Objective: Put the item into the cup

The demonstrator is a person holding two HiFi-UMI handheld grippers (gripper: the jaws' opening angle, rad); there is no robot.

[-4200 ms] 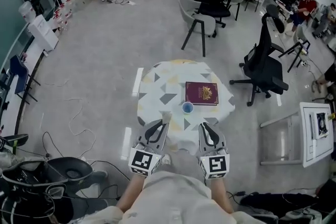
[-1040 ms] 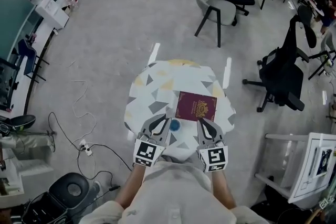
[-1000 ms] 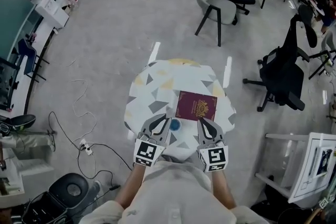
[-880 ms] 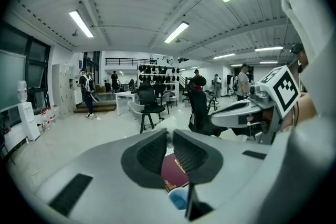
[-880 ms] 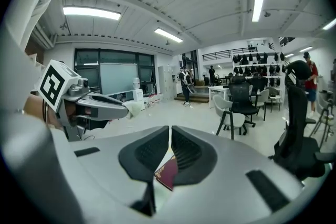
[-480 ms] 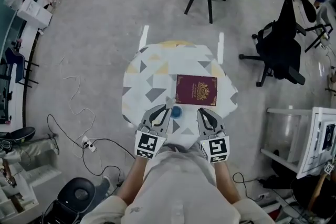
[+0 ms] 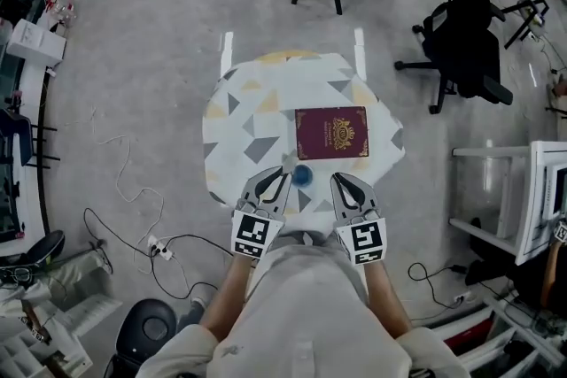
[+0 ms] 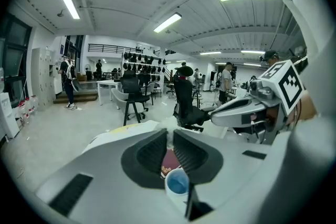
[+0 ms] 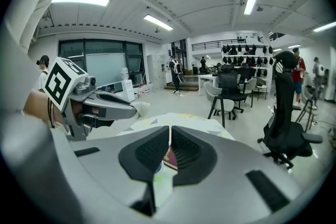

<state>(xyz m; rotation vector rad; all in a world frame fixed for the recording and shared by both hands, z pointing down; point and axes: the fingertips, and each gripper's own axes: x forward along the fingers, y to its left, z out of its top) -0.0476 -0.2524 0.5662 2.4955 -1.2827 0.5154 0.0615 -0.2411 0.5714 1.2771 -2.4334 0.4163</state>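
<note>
My left gripper (image 7: 283,173) is pinching the item, a small crumpled wad of pale paper (image 7: 286,161), at the very tips of its jaws. In the head view the wad sits just at 10 o'clock of the blue cup (image 7: 302,175), very near its rim but not over its mouth. How high it hangs above the desk (image 7: 257,102) I cannot tell. The cup stands near the desk's near edge, between my two grippers, just beside the left one's tips at their 3 o'clock. My right gripper (image 7: 337,179) is at the cup's 3 o'clock, a little apart from it. A dark red book (image 7: 331,133) lies flat at 1 o'clock of the cup, close to it.

The left gripper view shows the left gripper (image 8: 169,134) with its jaws drawn almost together. The cup (image 8: 177,186) is below them at 6 o'clock, its mouth open upward and blue inside, and the book (image 8: 169,161) shows through the narrow slit. The wad itself is hard to pick out there against the pale desk. The right gripper (image 8: 211,120) shows at 3 o'clock.

The right gripper view shows what the other does not. At 9 o'clock the left gripper (image 9: 132,108) appears side-on, with the wad (image 9: 140,108) bulging from its tips. The right gripper (image 9: 170,131) has its jaws pressed nearly together with nothing in them. Only a sliver of the book (image 9: 169,159) shows through the gap.
</note>
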